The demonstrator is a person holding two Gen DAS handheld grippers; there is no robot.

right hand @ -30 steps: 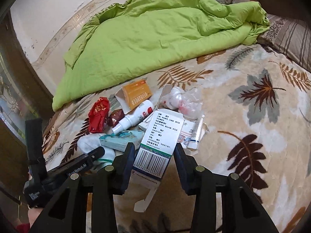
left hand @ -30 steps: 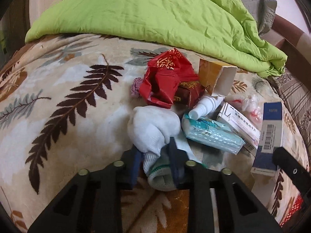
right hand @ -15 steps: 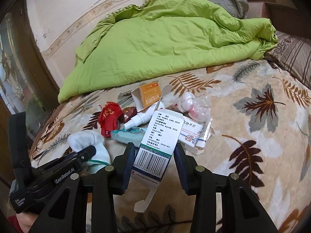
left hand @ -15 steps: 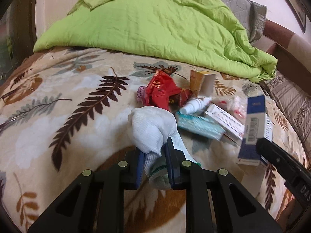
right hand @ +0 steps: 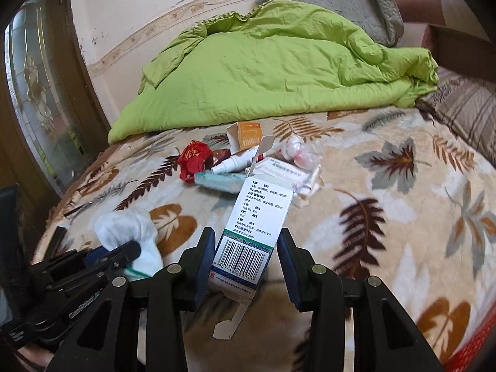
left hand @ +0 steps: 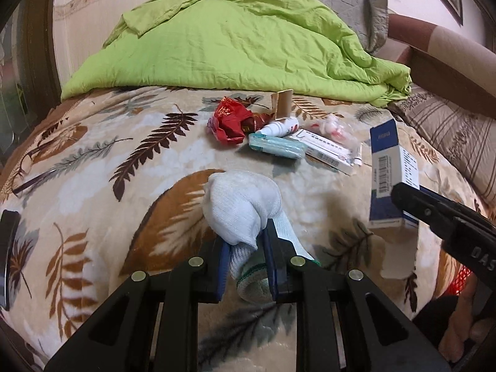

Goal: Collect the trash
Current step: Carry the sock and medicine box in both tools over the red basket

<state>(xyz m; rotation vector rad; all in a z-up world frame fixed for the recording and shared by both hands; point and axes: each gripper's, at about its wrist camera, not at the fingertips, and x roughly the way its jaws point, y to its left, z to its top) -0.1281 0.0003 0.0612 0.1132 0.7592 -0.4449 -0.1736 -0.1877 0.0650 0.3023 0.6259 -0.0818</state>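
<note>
Left claw (left hand: 246, 260) is clamped on a white sock (left hand: 240, 206); right claw (right hand: 246, 263) grips a box (right hand: 257, 217) above the bed (right hand: 387, 217).

Left tongs (left hand: 246, 266) and right tongs (right hand: 246, 266): black plastic frames, blue pads (right hand: 205, 260) lining the fingers, round silver screws (left hand: 195, 261), white lettering on the body.

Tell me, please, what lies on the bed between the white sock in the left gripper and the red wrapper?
Nothing: in the left wrist view, only bare leaf-patterned blanket lies between the white sock and the red wrapper.
</note>
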